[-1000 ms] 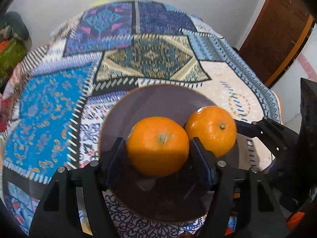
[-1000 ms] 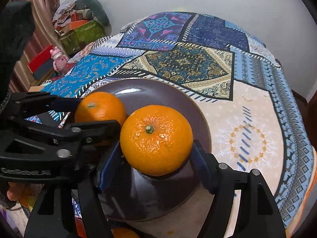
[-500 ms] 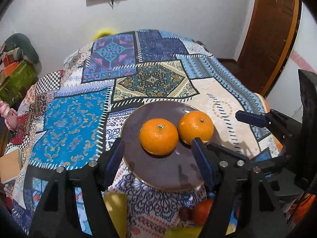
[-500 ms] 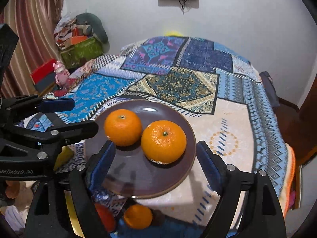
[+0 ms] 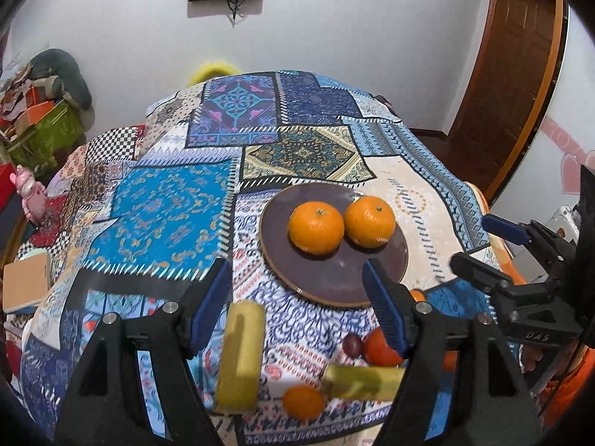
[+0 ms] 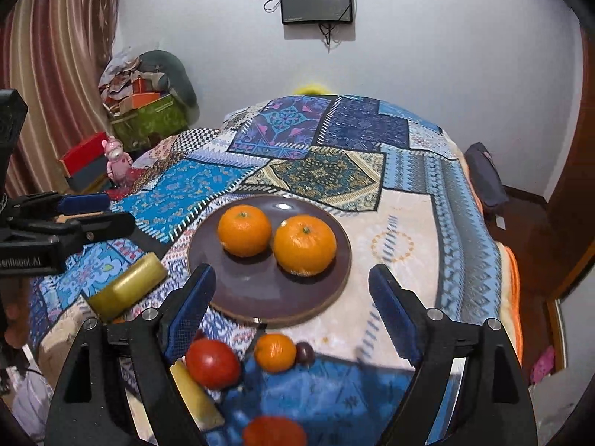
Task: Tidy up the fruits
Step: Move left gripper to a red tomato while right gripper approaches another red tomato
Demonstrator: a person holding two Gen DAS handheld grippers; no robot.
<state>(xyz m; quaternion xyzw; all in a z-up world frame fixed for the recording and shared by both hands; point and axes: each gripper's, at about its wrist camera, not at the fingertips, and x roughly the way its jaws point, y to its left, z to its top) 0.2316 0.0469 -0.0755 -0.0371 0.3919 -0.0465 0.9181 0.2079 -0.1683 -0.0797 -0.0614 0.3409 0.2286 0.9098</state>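
Two oranges [image 5: 316, 227] [image 5: 369, 221] sit side by side on a dark brown plate [image 5: 327, 278] on the patterned cloth; in the right wrist view they show as oranges [image 6: 244, 230] [image 6: 305, 244] on the plate [image 6: 256, 293]. My left gripper [image 5: 297, 304] is open and empty, held back above the table's near edge. My right gripper [image 6: 290, 306] is open and empty, also back from the plate. Loose fruit lies near the front edge: a red tomato [image 6: 212, 362], a small orange [image 6: 275, 352], a dark plum [image 6: 305, 353], and yellow pieces [image 5: 241, 353] [image 5: 362, 383].
The table carries a blue patchwork cloth [image 5: 167, 215]. A further orange [image 6: 273, 432] lies at the front edge. Boxes and clutter [image 6: 148, 111] stand left by the curtain, a wooden door [image 5: 513, 74] at the right, a screen [image 6: 316, 2] on the wall.
Both grippers have let go of their oranges, which now rest on the plate, and have pulled back and up, bringing the loose fruit at the front edge into view.
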